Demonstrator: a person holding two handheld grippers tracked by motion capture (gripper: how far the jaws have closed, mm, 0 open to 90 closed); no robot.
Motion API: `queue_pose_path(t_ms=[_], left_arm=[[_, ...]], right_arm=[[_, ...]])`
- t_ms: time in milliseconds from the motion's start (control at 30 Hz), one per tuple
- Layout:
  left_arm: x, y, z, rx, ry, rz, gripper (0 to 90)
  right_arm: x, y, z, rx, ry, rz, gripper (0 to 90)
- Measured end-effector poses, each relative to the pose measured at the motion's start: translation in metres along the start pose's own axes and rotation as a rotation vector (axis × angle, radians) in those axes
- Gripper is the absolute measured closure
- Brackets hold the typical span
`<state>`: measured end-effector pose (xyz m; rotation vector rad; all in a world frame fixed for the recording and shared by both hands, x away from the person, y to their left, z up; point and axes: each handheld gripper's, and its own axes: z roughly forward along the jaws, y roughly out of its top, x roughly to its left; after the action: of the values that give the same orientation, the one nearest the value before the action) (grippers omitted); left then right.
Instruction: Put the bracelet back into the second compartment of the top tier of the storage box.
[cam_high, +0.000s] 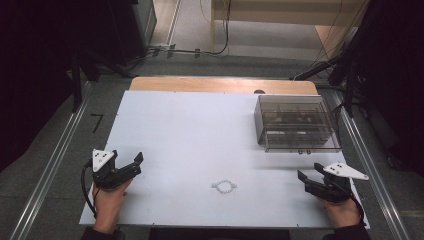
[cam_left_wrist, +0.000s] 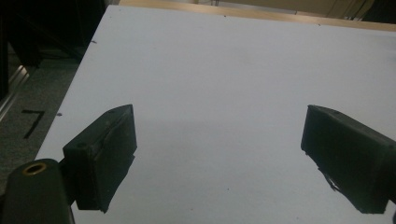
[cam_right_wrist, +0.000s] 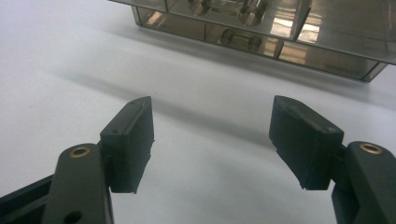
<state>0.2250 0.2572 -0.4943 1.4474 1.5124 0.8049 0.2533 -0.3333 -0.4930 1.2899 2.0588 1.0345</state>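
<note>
Bracelet (cam_high: 224, 186) of pale beads lies near the table's (cam_high: 190, 130) front edge, between our two grippers and well apart from both. Our left gripper (cam_high: 131, 165) and right gripper (cam_high: 306, 179) both gape, holding nothing. Farther back stands the smoky plastic box (cam_high: 295, 124).

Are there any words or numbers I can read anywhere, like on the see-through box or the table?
No words or numbers can be read.
Clear box: no label visible.
White table: blank.
Floor left of the table: a black mark shaped like a "7", likely only a tape corner, not writing.
Grey plates on each hand-held gripper: only small dots, no text.
</note>
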Motion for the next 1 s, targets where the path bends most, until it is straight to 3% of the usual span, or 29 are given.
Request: queue_pose_path(t_ms=[1000], left_arm=[[0.000, 0.000, 0.000, 0.004, 0.003, 0.001, 10.8]], right_arm=[[0.020, 0.007, 0.012, 0.023, 0.043, -0.066, 28.8]])
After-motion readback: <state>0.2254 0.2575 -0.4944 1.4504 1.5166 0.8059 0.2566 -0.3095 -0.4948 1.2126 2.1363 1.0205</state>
